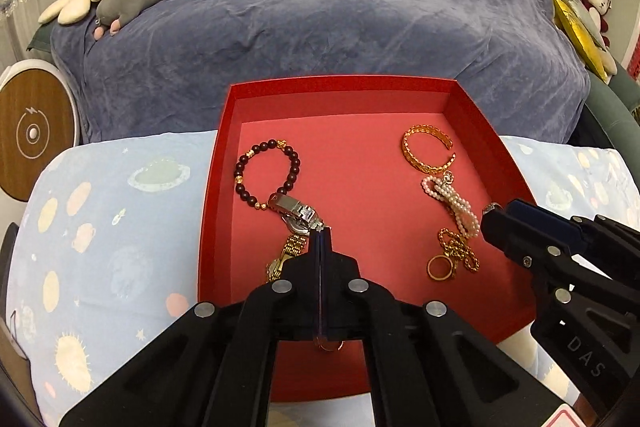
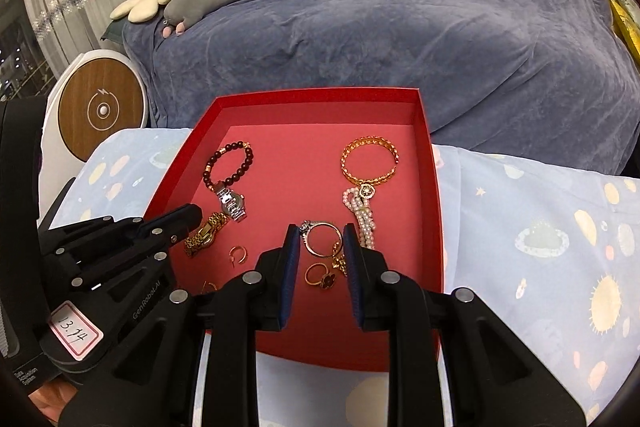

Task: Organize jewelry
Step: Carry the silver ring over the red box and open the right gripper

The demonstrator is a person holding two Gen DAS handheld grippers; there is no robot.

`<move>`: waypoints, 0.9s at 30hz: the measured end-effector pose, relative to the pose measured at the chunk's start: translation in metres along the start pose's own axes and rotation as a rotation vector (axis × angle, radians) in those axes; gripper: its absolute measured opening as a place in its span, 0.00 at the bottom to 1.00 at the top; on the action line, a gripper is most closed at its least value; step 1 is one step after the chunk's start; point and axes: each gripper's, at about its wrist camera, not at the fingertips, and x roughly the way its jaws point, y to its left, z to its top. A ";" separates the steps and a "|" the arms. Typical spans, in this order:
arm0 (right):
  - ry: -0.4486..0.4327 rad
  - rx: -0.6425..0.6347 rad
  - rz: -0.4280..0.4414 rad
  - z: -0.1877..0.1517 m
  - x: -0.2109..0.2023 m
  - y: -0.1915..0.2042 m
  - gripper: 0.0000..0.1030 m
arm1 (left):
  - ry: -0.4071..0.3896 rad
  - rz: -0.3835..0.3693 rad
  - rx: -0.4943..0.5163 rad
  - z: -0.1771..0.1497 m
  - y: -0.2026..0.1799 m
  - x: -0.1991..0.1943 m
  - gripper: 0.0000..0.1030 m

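The left gripper has its fingers pressed together, empty, over the red box near the silver watch. The right gripper pinches a silver ring, just left of the pearl bracelet.

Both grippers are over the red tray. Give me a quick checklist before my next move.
1. Right gripper grip on silver ring: ok, the ring spans both pads.
2. Left gripper empty: cannot tell; jaws shut, tips right at the silver watch band.
3. Bare floor in red tray for placing: ok, the middle is free.
4. Grippers apart from each other: ok.
5. Ring clear of the gold chain below: cannot tell.
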 end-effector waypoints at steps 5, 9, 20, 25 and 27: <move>0.014 0.006 0.001 0.007 0.016 0.000 0.21 | 0.008 0.011 -0.015 0.007 0.006 0.013 0.00; 0.038 0.006 0.004 0.008 0.032 0.001 0.21 | 0.013 0.024 -0.020 0.011 0.009 0.021 0.00; 0.028 -0.006 -0.026 -0.001 0.029 0.002 0.39 | 0.049 0.041 -0.022 0.007 0.006 0.029 0.06; 0.018 0.022 -0.037 -0.008 0.011 -0.007 0.46 | 0.021 0.058 -0.053 0.003 0.007 0.017 0.56; 0.015 0.023 -0.049 -0.012 0.004 -0.009 0.52 | 0.015 0.073 -0.036 0.001 0.003 0.012 0.58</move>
